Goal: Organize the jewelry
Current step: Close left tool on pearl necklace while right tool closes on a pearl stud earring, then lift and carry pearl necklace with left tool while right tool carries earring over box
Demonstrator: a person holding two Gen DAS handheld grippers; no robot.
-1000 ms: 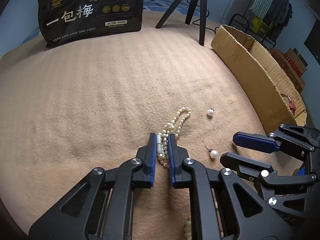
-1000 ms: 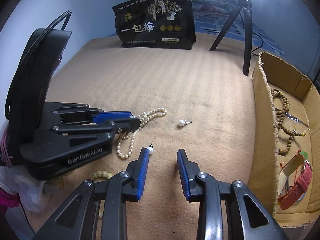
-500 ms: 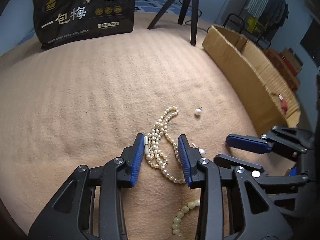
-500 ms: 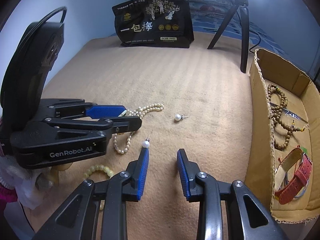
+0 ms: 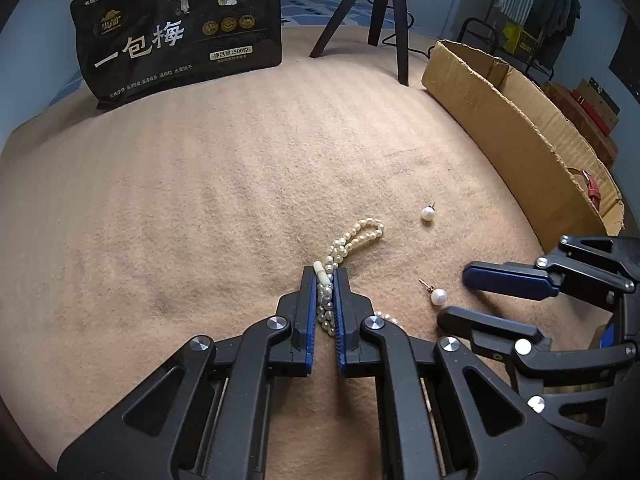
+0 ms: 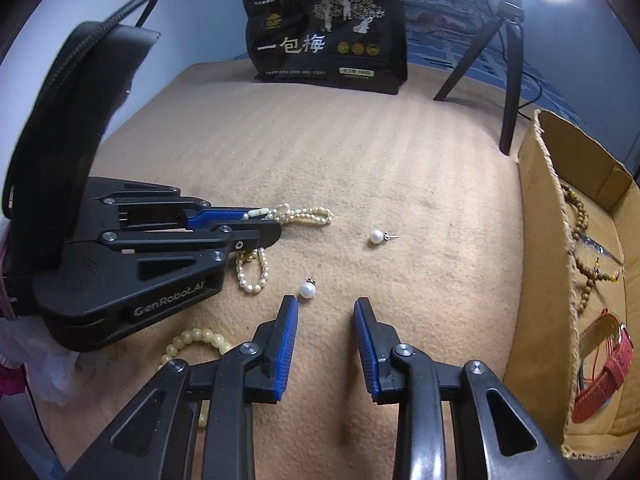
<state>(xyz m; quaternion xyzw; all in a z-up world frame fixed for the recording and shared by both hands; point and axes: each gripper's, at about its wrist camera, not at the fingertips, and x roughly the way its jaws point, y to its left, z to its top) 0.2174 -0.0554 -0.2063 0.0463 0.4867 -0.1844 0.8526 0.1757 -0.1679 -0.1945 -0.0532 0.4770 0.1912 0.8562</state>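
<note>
Left gripper (image 5: 324, 276): jaws closed on the bunched strands of a pearl necklace (image 5: 352, 240), small irregular cream beads with a pale tubular clasp at the pad tips; a loop of it lies ahead on the surface and more trails behind the jaws. Surface is a tan blanket (image 5: 180, 200), felted, with faint ribbing. Right gripper (image 6: 326, 304): jaws part open, nothing between them; blue ribbed pads (image 6: 289, 336) on black plastic fingers. Near pearl stud earring (image 6: 307, 289), round, glossy white, thin metal post, lies just ahead of the right gripper's left pad, apart from it. Second pearl stud earring (image 6: 376, 236) lies further out, alone. Yellowish round-bead bracelet (image 6: 192, 340) lies beside the left gripper's body, which reads "GenRobot.AI". Corrugated cardboard box (image 6: 548, 240) at the right edge, ragged rim, holds a brown wooden bead string (image 6: 580, 224) and a red textured watch strap (image 6: 608, 372). Black glossy pouch (image 5: 180, 28) stands at the far edge, printed "一包梅"; smaller print unclear. Black tripod (image 5: 384, 12) beside it.
</note>
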